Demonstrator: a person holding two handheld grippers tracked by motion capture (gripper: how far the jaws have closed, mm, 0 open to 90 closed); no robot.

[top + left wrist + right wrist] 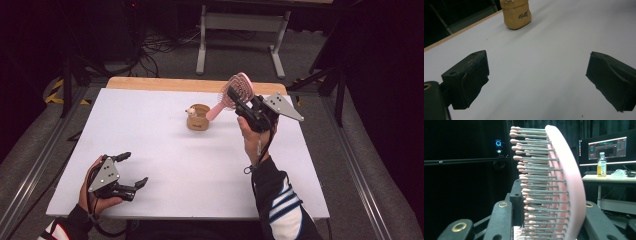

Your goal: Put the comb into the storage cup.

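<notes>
The left gripper (537,82) has its two black jaws spread wide apart, one rising at the lower left and the other at the right edge, with nothing between them. Their padded faces look worn and ragged at the edges. Beneath and beyond them lies the white surface (544,57), bare in the gap between the jaws. Well ahead, near the top of the view, stands a small tan pot (516,13) with dark lettering on its side, its top cut off by the frame. A wooden edge (459,32) borders the surface at the upper left, with darkness beyond it.
</notes>
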